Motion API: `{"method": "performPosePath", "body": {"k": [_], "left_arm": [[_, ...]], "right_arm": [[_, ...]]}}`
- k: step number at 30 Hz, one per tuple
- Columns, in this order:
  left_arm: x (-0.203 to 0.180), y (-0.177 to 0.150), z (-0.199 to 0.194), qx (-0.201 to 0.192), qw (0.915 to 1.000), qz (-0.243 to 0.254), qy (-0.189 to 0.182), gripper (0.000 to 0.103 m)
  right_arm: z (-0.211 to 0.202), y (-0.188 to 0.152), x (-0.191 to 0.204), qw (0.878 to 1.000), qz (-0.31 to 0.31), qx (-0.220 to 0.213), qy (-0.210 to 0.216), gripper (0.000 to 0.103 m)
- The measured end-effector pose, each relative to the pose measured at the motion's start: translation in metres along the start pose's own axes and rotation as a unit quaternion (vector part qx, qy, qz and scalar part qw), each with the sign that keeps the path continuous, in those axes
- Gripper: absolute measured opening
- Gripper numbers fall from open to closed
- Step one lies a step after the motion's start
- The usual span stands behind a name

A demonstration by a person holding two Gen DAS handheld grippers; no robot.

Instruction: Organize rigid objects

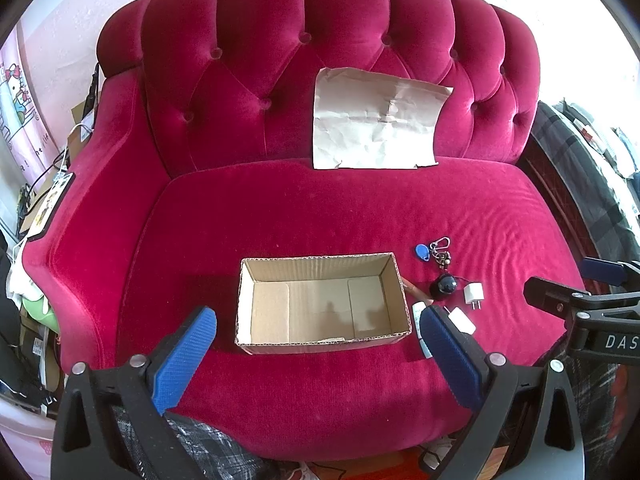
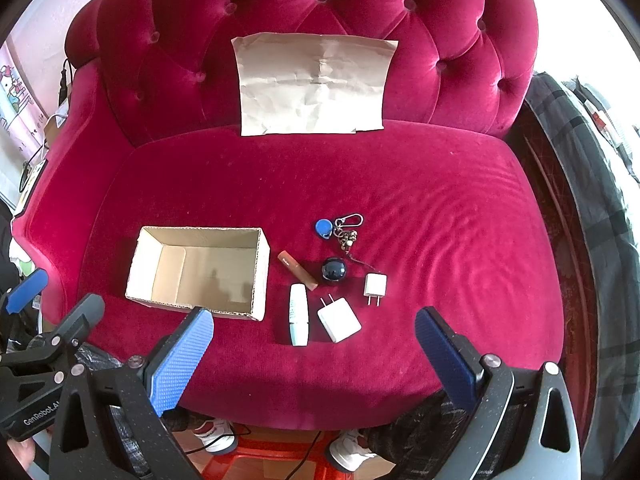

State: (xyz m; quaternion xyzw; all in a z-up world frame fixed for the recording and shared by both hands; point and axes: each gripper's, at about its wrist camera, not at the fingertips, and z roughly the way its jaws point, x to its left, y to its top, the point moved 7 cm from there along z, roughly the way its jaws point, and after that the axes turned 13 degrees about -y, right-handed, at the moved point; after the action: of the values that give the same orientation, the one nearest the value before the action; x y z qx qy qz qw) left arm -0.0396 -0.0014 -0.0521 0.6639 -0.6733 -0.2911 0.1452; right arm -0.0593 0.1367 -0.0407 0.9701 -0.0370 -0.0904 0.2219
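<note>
An open, empty cardboard box [image 1: 320,300] [image 2: 200,272] sits on the red sofa seat [image 2: 440,220]. To its right lie a blue key fob with a keyring [image 2: 324,228], a brown tube [image 2: 298,270], a dark round ball [image 2: 334,270], a small white plug [image 2: 375,286], a larger white charger [image 2: 339,320] and a white slim stick [image 2: 299,314]. My left gripper [image 1: 318,354] is open and empty, in front of the box. My right gripper [image 2: 314,354] is open and empty, in front of the small objects.
A crumpled brown paper sheet [image 2: 314,84] leans on the sofa backrest. Clutter and cables stand left of the sofa [image 1: 36,200]. A plaid-covered bed [image 2: 600,200] lies to the right. A red stool [image 2: 272,460] stands below the seat's front edge.
</note>
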Motion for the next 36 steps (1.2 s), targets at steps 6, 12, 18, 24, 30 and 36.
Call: {"method": "performPosePath", "body": {"k": [6,12,18,24,30,36], "left_arm": [[0.002,0.003,-0.001,0.000,1.0000,0.000,-0.002,0.103],[0.002,0.004,-0.001,0.000,1.0000,-0.001,-0.002,0.103],[0.005,0.007,0.002,0.002,1.0000,-0.002,0.000,0.103],[0.011,0.007,0.009,0.008,0.9999,-0.009,-0.004,0.103],[0.020,0.011,0.015,0.008,0.9999,-0.012,-0.003,0.103],[0.046,0.012,0.032,0.017,0.9997,-0.011,0.015,0.103]], "right_arm": [[0.000,0.001,0.001,1.000,-0.019,-0.006,0.011,0.103],[0.001,0.003,0.003,0.999,-0.035,-0.007,0.018,0.103],[0.001,0.005,0.004,0.999,-0.043,-0.008,0.021,0.103],[0.007,0.007,0.006,0.999,-0.048,-0.004,0.022,0.103],[0.012,0.010,0.008,0.998,-0.053,-0.003,0.025,0.103],[0.020,0.011,0.013,0.997,-0.067,-0.001,0.031,0.103]]}}
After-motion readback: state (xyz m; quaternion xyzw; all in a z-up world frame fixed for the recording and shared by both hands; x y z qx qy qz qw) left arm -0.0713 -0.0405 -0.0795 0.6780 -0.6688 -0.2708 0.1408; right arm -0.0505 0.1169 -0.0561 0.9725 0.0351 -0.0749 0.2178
